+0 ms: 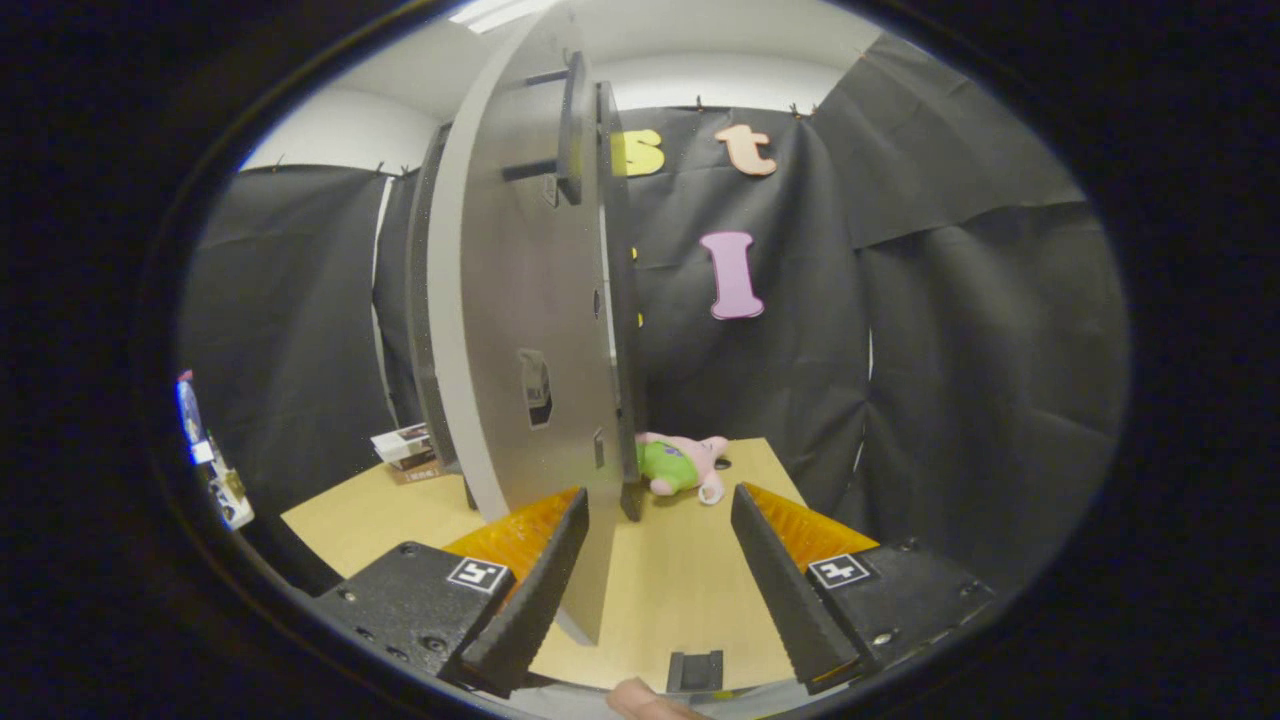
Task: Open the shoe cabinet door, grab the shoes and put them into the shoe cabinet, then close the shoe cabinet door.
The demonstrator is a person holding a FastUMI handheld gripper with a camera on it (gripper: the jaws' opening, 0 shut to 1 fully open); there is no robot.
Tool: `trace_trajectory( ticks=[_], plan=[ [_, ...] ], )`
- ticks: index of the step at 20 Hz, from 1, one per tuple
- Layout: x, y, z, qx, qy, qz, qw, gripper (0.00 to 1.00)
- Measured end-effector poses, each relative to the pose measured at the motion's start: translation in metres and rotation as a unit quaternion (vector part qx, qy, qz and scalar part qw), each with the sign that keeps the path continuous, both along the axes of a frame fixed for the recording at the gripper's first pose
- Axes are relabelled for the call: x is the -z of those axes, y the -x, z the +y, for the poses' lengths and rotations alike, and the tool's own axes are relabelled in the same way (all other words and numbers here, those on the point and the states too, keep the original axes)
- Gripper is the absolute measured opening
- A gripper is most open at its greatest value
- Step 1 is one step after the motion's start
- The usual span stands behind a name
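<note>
While the tall grey wooden shoe cabinet door (530, 330) stood ajar at eleven o'clock, the hand-held gripper (660, 580) was held spread, empty; a wider swing was judged advisable.

The gripper (660, 520) points level and forward, its two fingers spread wide apart with a broad gap between them. The jaws grip nothing. The left finger (530, 590) and the right finger (785, 590) rise from their blocks at the near end and lean slightly outward toward their tips, so the gap widens ahead. Each block carries a small square marker on top. Both fingers sit at about the same height, with no roll to either side. A fingertip (640, 700) of the person shows just behind the fingers, below the gap.
</note>
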State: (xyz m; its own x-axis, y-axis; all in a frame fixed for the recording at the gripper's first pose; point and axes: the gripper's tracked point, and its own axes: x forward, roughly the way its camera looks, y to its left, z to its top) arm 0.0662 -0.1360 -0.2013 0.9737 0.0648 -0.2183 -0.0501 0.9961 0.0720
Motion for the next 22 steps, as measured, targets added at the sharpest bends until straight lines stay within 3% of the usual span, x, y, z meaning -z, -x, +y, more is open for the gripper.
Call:
trace_trajectory(
  ticks=[6,17,22],
  plan=[
    [-0.001,0.003,0.017,0.008,0.005,-0.007,1.000,0.94],
    [0.006,-0.010,0.103,-0.068,-0.017,-0.007,0.998,0.94],
    [0.017,-0.032,0.139,-0.073,0.014,0.008,0.997,0.95]
  ],
)
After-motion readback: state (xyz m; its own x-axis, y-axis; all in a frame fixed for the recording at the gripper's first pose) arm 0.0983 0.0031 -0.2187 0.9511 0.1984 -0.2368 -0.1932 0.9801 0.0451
